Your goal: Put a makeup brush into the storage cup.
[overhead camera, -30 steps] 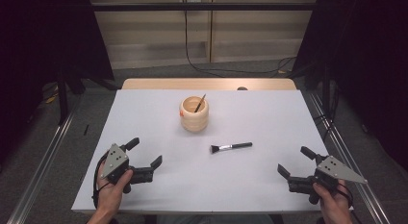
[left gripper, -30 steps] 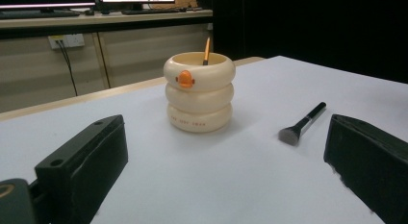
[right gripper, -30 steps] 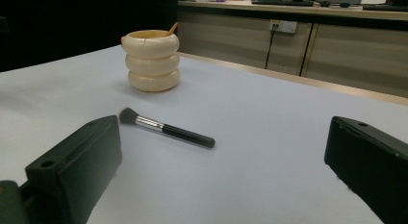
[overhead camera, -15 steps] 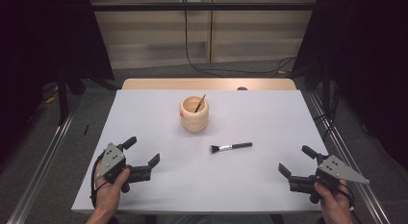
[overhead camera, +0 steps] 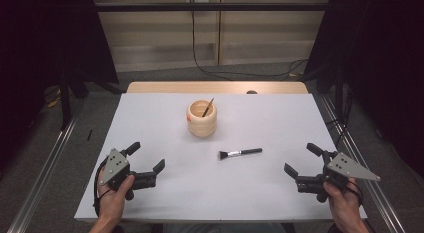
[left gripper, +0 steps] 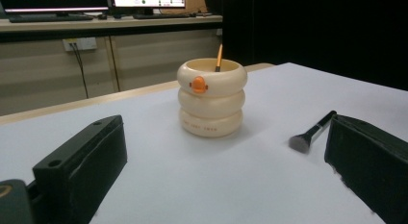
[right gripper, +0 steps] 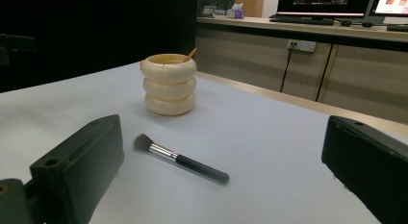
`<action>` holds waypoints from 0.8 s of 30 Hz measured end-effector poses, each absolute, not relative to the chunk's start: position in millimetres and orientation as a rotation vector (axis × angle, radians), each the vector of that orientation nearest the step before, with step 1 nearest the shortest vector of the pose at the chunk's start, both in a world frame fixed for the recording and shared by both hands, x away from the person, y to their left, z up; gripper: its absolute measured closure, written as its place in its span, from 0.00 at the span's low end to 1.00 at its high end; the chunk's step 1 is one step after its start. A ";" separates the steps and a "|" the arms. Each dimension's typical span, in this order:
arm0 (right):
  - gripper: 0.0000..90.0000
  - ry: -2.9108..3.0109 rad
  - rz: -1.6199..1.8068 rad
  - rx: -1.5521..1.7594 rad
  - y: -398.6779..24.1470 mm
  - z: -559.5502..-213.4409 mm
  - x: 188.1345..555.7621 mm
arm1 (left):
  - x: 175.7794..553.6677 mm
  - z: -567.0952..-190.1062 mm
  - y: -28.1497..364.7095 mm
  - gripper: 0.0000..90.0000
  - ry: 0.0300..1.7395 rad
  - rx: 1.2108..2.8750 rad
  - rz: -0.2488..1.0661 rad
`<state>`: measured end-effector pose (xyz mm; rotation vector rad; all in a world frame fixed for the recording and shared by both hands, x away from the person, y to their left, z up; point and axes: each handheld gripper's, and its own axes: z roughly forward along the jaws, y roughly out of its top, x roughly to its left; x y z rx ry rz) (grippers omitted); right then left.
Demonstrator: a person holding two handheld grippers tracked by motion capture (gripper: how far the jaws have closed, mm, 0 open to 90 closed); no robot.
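A white table (overhead camera: 150,123) before beige cabinets (overhead camera: 165,43) carries a brush (overhead camera: 240,153), both grippers (overhead camera: 146,165) (overhead camera: 300,160) gaping empty.

Monitors (right gripper: 332,2) stand on the counter (right gripper: 288,27) behind.

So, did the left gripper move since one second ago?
Yes, slightly. In the high view the left gripper has drifted toward the table's near edge, away from the cream holder, which stayed put. Its fingers are open.
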<state>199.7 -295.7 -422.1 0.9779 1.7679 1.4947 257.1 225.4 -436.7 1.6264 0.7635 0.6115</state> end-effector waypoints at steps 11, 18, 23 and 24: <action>0.00 1.800 1.517 0.960 -280.3 -412.0 226.1 | 255.9 -436.4 224.6 0.01 0.766 1.614 0.594; 0.00 1.811 1.533 0.931 -271.0 -406.1 244.3 | 256.1 -435.7 224.5 0.01 0.761 1.614 0.608; 0.00 1.793 1.561 0.911 -264.1 -400.6 256.8 | 256.1 -435.6 224.5 0.01 0.758 1.620 0.609; 0.00 1.792 1.576 0.908 -262.9 -400.2 259.1 | 256.1 -435.7 224.6 0.01 0.759 1.620 0.610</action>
